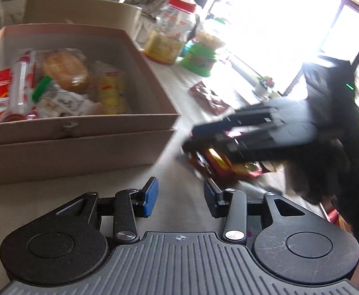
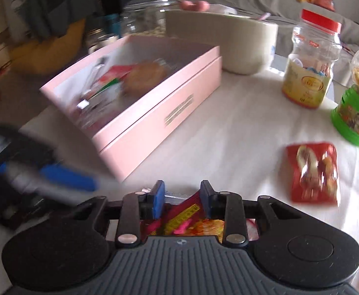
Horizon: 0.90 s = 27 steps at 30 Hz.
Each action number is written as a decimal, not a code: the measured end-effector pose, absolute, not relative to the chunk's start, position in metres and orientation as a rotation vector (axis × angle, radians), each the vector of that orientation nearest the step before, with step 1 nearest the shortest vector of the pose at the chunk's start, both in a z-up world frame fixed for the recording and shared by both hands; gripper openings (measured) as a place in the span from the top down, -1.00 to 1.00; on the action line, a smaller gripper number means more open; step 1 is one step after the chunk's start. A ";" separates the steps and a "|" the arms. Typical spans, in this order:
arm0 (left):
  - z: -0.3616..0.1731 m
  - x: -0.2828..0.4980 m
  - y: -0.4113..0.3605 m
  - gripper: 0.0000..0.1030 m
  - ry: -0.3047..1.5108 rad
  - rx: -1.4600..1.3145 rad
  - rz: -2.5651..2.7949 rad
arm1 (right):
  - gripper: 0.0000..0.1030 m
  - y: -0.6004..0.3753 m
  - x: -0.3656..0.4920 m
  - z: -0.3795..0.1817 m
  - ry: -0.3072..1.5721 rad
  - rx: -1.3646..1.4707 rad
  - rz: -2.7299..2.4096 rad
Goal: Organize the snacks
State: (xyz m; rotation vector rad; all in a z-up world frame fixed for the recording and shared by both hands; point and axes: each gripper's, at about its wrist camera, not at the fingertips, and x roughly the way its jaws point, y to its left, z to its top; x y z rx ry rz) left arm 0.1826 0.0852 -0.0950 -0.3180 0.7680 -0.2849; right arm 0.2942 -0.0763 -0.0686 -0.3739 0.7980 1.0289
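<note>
Red-and-yellow foil snack packet (image 2: 191,217) sits between right gripper (image 2: 182,201) fingers, low over the white table (image 2: 228,135); clamped or not, can't tell. Left gripper (image 1: 180,198) spread, empty. Looks like pick step; next: carry into open pink cardboard box (image 2: 159,113).

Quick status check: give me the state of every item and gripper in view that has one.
left gripper: open, empty
right gripper: around a red-yellow snack packet; grip unclear
pink box: open, holding snacks
red snack bag: flat on the table
red-lidded jar: upright, capped
green-based jar: upright
</note>
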 end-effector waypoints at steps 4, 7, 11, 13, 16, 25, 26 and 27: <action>-0.093 0.183 0.071 0.12 0.767 -0.309 -0.337 | -0.43 -0.097 0.265 -0.066 0.773 -0.397 0.981; -0.090 0.181 0.059 0.12 0.764 -0.295 -0.357 | -0.44 -0.116 0.250 -0.067 0.723 -0.417 0.885; -0.085 0.183 0.039 0.12 0.762 -0.250 -0.380 | -0.45 -0.146 0.258 -0.069 0.701 -0.341 0.685; -0.083 0.185 0.029 0.12 0.760 -0.222 -0.385 | -0.45 -0.166 0.268 -0.068 0.724 -0.236 0.618; -0.079 0.187 0.016 0.12 0.755 -0.187 -0.397 | -0.45 -0.197 0.272 -0.068 0.751 -0.069 0.553; -0.087 0.204 -0.025 0.12 0.750 0.051 -0.369 | -0.48 -0.226 0.218 -0.078 0.755 -0.026 0.587; -0.088 0.205 -0.028 0.11 0.742 0.070 -0.371 | -0.48 -0.224 0.213 -0.080 0.759 -0.045 0.593; -0.088 0.205 -0.029 0.11 0.740 0.084 -0.369 | -0.48 -0.221 0.210 -0.082 0.758 -0.070 0.595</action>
